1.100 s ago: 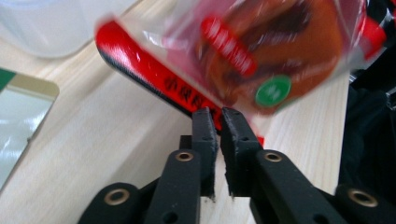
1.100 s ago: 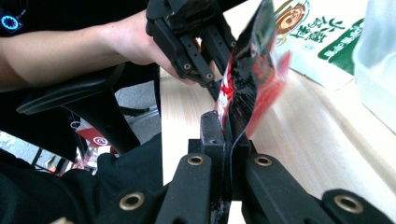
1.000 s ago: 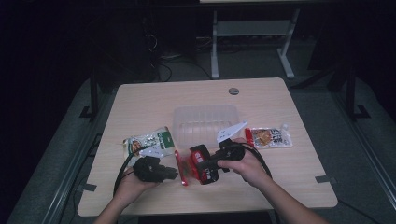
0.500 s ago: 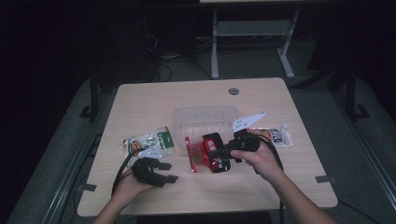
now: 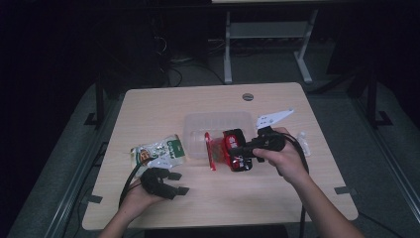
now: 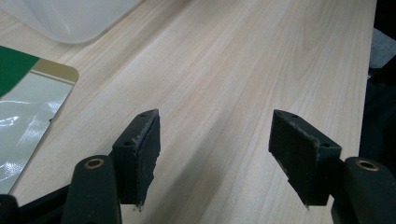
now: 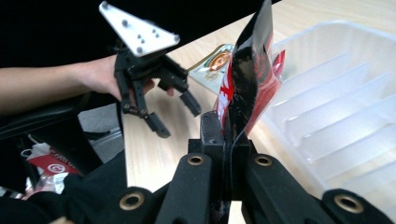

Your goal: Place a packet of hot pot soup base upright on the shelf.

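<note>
A red and black snack packet [image 5: 232,144] hangs above the table's middle, at the near edge of a clear plastic tray [image 5: 198,129]. My right gripper [image 5: 243,150] is shut on its lower edge; in the right gripper view the packet [image 7: 247,79] stands up from the closed jaws [image 7: 229,135]. My left gripper [image 5: 179,182] rests low at the front left, apart from the packet. Its jaws have just been opening, and nothing lies between its pads [image 6: 219,135], just bare table. The right gripper view shows the left gripper [image 7: 180,121] open as well.
A green and white packet [image 5: 158,151] lies left of the tray, beside the left gripper [image 6: 23,107]. Another packet [image 5: 304,145] peeks out behind the right hand. The ribbed tray [image 7: 336,102] holds nothing that I can see. The table [image 5: 257,193] has a front edge close to both forearms.
The left gripper let go of the red packet, drew back left and opened. The right gripper carried the packet up and to the right, toward the tray.
</note>
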### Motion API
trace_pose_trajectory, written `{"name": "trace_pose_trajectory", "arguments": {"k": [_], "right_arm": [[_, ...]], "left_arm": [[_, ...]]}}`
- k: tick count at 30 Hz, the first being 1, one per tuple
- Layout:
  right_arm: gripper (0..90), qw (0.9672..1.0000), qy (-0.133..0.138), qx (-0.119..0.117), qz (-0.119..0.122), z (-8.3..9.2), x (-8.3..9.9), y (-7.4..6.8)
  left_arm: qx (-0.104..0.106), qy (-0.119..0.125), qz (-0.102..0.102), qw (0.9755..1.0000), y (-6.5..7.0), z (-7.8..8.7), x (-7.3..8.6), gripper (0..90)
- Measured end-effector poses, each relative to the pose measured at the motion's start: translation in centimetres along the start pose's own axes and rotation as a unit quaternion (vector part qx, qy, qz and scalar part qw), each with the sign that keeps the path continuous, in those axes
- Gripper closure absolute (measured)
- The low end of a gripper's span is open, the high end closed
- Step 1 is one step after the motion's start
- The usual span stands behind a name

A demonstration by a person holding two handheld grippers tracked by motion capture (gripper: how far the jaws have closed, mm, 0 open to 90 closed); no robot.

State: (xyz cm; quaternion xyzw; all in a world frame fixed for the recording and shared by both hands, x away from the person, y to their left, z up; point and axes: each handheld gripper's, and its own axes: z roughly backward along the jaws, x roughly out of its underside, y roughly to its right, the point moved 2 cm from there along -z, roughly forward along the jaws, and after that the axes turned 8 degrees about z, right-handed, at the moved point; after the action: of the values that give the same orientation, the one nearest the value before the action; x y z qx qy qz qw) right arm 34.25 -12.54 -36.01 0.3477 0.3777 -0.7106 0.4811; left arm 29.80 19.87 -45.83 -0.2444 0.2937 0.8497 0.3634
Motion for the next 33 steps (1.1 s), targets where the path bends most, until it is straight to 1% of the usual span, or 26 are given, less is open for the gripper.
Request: {"name": "trace_pose_trajectory", "arguments": {"k": [5,8,10,13,15,20,24,26,27,28,30,33], "right_arm": [[90.0,0.9997,0.012,0.023,-0.002,1.2,-0.8,0.8],[90.0,0.9992,0.018,0.036,0.000,1.8,-1.3,1.4],[90.0,0.9988,0.023,0.044,0.001,2.3,-1.6,1.8],[90.0,0.9979,0.029,0.059,-0.001,3.0,-2.1,2.5],[90.0,0.9970,0.034,0.069,-0.002,3.4,-2.3,3.0],[90.0,0.9950,0.032,0.094,-0.010,3.8,-2.6,4.5],[90.0,0.9938,0.032,0.105,-0.018,3.7,-2.6,5.6],[90.0,0.9931,0.026,0.112,-0.021,3.8,-2.3,6.0],[90.0,0.9927,0.026,0.115,-0.022,3.8,-2.3,6.1],[90.0,0.9924,0.026,0.118,-0.024,4.0,-2.2,6.2],[90.0,0.9914,0.024,0.126,-0.027,4.2,-1.8,6.3],[90.0,0.9905,0.018,0.132,-0.032,4.6,-1.2,6.6]], "left_arm": [[-0.003,0.004,0.000,1.0000,0.1,0.0,-0.1,33.2],[-0.003,0.003,-0.004,1.0000,0.2,0.0,-0.1,33.1],[-0.001,0.003,-0.002,1.0000,0.2,-0.1,-0.1,33.1],[-0.002,0.000,-0.008,1.0000,0.2,-0.1,-0.1,33.1],[0.000,0.000,-0.004,1.0000,0.3,-0.2,-0.1,33.1],[0.001,0.003,-0.007,1.0000,0.4,-0.2,-0.1,33.1],[0.000,0.004,-0.008,1.0000,0.2,-0.1,-0.1,33.1],[0.000,0.003,-0.007,1.0000,0.2,-0.1,-0.1,33.1],[-0.001,0.004,-0.011,0.9999,0.1,0.0,-0.1,33.1],[0.000,0.004,-0.008,1.0000,0.1,0.0,-0.1,33.1],[-0.002,0.004,-0.009,1.0000,0.1,0.0,0.0,33.1],[-0.002,0.003,-0.010,0.9999,0.1,0.0,0.0,33.1]]}}
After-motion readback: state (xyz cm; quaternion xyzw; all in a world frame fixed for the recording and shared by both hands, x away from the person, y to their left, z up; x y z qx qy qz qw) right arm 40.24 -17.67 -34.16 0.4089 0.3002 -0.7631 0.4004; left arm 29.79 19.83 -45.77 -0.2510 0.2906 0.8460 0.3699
